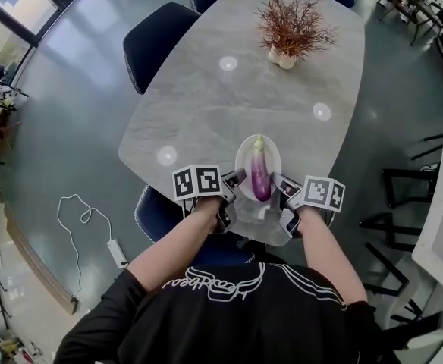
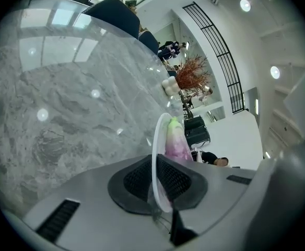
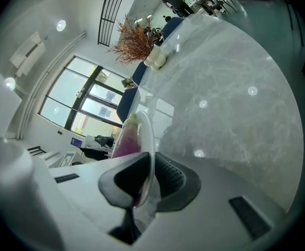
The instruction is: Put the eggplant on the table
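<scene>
A purple eggplant (image 1: 261, 174) with a green stem lies on a small white plate (image 1: 244, 161) over the near end of the grey marble table (image 1: 206, 105). My left gripper (image 1: 234, 186) is shut on the plate's left rim and my right gripper (image 1: 280, 186) on its right rim. In the left gripper view the plate (image 2: 155, 156) stands edge-on between the pads of the left gripper (image 2: 156, 181), with the eggplant (image 2: 176, 141) beyond. The right gripper view shows the right gripper (image 3: 144, 179) with the plate (image 3: 149, 140) pinched and the eggplant (image 3: 124, 139) beside it. Whether the plate touches the table I cannot tell.
A dried reddish plant in a white vase (image 1: 290, 30) stands at the table's far end. Dark blue chairs (image 1: 158, 42) line the left side, and another chair (image 1: 157, 214) sits at the near edge. A white cable and power strip (image 1: 116, 250) lie on the floor to the left.
</scene>
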Tool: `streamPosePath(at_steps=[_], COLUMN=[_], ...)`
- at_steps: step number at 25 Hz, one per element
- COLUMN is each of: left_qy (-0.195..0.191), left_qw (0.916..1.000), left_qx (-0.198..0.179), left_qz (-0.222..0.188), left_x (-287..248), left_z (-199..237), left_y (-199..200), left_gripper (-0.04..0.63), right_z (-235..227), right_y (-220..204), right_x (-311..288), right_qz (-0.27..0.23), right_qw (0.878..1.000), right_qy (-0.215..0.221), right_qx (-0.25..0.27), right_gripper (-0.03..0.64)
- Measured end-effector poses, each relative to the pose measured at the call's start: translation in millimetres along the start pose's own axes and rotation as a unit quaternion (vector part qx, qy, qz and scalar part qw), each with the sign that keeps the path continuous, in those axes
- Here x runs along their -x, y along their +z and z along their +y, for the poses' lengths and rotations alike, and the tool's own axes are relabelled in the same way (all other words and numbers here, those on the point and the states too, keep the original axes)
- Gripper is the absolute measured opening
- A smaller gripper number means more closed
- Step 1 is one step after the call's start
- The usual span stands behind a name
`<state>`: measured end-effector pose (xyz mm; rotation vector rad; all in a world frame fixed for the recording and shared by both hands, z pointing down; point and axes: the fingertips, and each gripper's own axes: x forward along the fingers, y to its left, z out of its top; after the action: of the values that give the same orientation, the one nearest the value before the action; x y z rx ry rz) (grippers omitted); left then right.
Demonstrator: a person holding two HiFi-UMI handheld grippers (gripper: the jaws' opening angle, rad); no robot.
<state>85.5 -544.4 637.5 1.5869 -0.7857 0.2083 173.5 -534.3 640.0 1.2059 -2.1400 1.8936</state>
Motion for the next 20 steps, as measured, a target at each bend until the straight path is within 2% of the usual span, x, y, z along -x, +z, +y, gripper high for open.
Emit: streamPosePath(at_steps=[11, 20], left_qy=[0.046, 0.068], left_qw=[0.9988, 0.9973], left_qx=[0.008, -0.020], left_qz=[0.015, 0.017], left_x=[-7.5, -8.8], left_z=[26.2, 32.3], left_y=[-5.8, -2.1], left_gripper=[0.029, 0.031], right_z=[-14.2, -14.5], right_y=[-11.1, -14.1], right_x=[-16.1, -22.3], right_qz=[0.043, 0.059], right_qw=[0.998, 0.996], right_qy=[-0.049, -0.064], right_qx=[0.011, 0.024], right_gripper=[0.023, 0.030])
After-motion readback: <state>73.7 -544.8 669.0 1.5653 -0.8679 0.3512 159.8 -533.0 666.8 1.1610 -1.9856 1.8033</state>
